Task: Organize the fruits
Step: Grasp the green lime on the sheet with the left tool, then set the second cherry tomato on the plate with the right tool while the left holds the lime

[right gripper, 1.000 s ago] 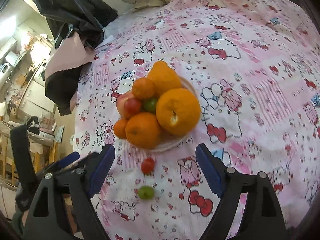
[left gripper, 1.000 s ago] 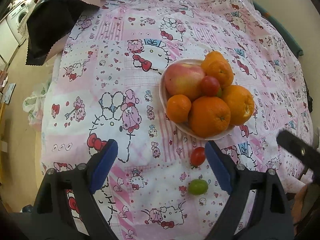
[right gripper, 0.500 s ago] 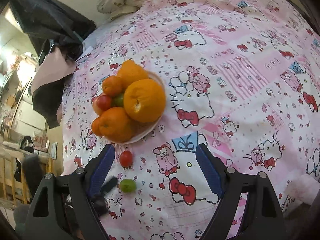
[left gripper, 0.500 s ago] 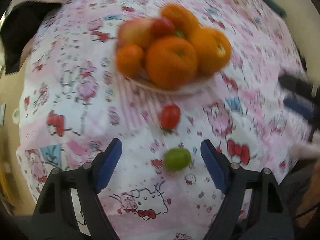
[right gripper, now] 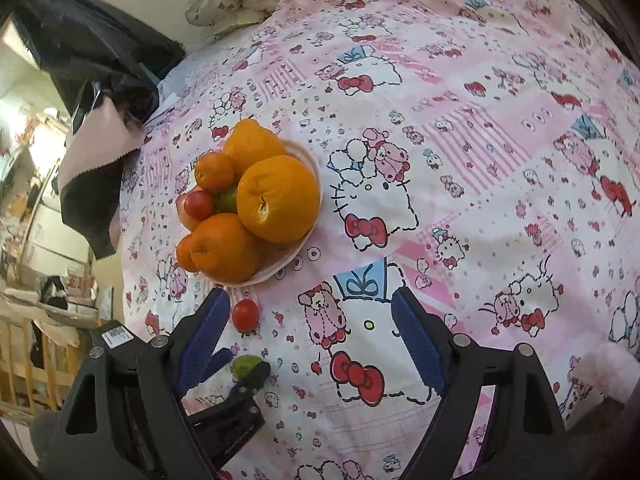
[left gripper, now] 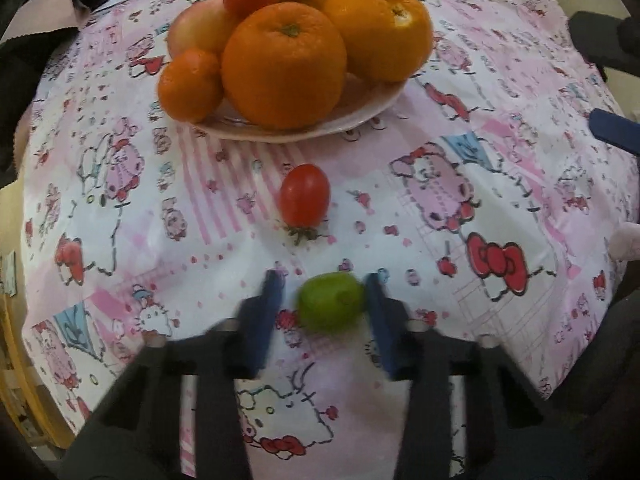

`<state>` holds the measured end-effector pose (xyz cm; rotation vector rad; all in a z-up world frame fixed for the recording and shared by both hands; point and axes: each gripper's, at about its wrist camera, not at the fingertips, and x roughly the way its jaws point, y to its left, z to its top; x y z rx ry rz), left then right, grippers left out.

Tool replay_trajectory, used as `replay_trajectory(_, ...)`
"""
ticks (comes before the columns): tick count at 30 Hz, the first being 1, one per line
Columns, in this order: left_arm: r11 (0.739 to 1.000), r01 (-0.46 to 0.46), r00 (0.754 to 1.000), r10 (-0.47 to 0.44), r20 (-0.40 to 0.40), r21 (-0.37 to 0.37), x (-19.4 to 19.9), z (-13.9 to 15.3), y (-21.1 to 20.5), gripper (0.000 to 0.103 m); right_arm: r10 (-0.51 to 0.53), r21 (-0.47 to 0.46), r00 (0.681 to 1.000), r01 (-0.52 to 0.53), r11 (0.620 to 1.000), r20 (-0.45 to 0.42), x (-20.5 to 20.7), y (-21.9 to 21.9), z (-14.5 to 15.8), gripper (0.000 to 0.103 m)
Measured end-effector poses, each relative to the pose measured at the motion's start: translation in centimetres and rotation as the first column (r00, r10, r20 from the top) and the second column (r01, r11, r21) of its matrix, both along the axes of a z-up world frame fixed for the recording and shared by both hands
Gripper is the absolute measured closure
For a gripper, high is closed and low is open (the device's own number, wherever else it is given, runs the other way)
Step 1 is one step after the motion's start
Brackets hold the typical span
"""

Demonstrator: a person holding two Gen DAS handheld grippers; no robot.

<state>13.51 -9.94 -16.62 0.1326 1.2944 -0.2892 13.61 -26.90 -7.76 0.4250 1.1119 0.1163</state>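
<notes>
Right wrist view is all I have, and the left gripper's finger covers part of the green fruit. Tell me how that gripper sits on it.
Observer: The green fruit lies between the left gripper's fingers. A sliver of cloth shows at one pad, so it is not clamped.
Operator: Report what lies straight ahead of it.
Observer: The red tomato, apart from the green fruit, then the plate.
Operator: Name the pinkish fruit half hidden on the plate.
Observer: An apple, behind the small orange.
</notes>
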Motion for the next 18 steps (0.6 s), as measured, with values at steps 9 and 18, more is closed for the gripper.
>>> replay_trajectory(9, 0.999, 0.009, 1.0, -0.009, 0.002, -0.044, -0.8, 2.1, 0.1, 0.075, 0.017, 0.001, 1.0, -0.017, 1.0, -0.015, 0.3, 0.8, -0.3, 0.018)
replay_trajectory(18, 0.985, -0.143, 0.988, 0.148, 0.041, -0.096, -0.4, 7.7, 5.5, 0.075, 0.056, 0.023, 0.998, -0.055, 0.998, -0.018, 0.7, 2.4, -0.2, 0.018)
